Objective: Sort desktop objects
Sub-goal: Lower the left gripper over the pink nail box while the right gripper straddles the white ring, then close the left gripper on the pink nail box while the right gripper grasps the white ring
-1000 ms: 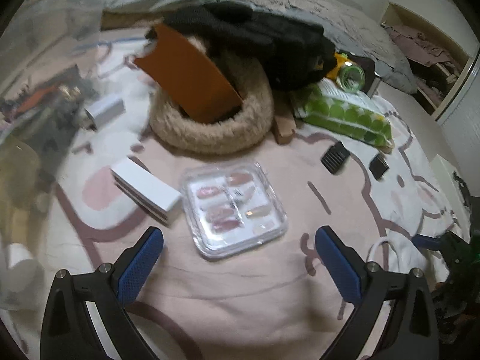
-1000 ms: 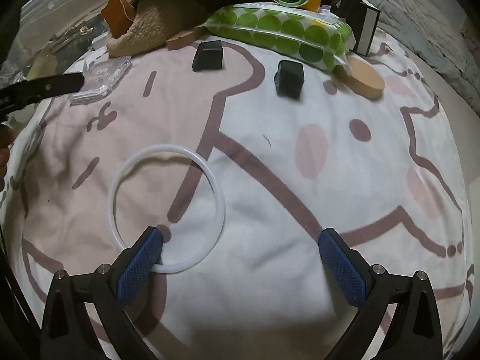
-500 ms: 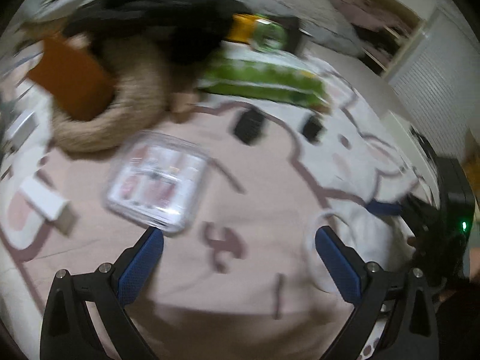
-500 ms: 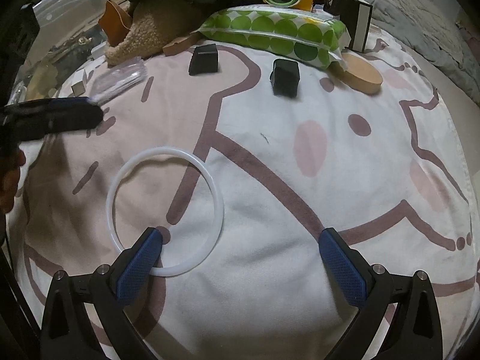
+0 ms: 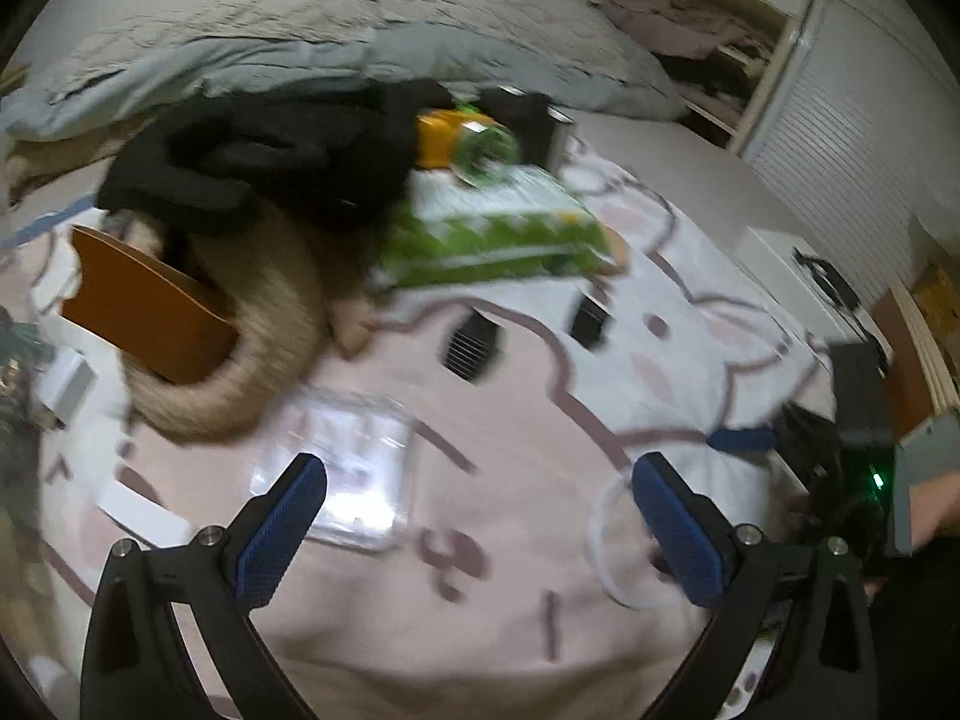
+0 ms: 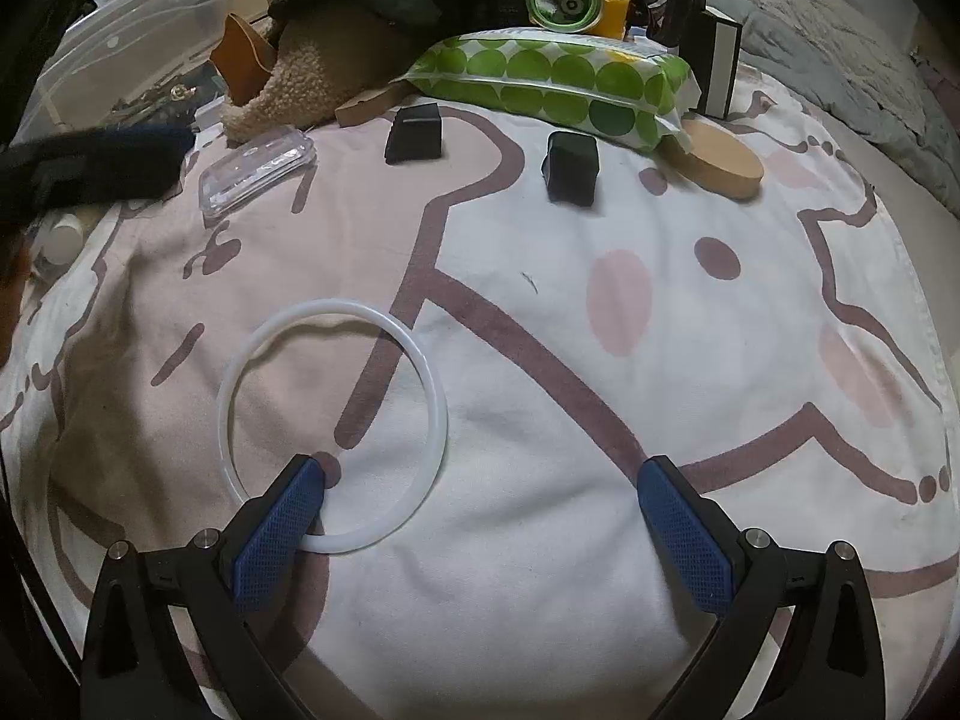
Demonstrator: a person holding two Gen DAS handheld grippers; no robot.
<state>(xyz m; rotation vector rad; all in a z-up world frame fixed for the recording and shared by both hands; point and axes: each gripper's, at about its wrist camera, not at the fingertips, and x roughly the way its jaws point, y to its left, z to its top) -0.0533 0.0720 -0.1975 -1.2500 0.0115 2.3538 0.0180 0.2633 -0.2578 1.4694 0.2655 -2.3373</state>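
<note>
A white ring (image 6: 333,426) lies flat on the printed cloth, its near edge under the left finger of my right gripper (image 6: 480,516), which is open and holds nothing. Two small black blocks (image 6: 414,133) (image 6: 570,167) rest farther back, beside a green-dotted packet (image 6: 564,84) and a clear plastic case (image 6: 258,171). In the blurred left wrist view, my left gripper (image 5: 480,516) hangs open above the cloth, the clear case (image 5: 342,480) just ahead of its left finger and the white ring (image 5: 624,540) by its right finger. The right gripper's blue fingertip (image 5: 741,439) shows at the right.
A fleece ring cushion (image 5: 252,348) holding an orange card (image 5: 144,312) sits at the back left under black clothing (image 5: 282,156). A green-lidded yellow jar (image 6: 567,0), a black-and-white box (image 6: 714,63), a tan wooden disc (image 6: 720,165) and a clear bin (image 6: 132,30) line the back. A hand (image 5: 936,504) is at the right.
The left gripper has swung to the right and lifted its view, so the clear case slid toward its left finger and the ring came into sight. The right gripper barely moved.
</note>
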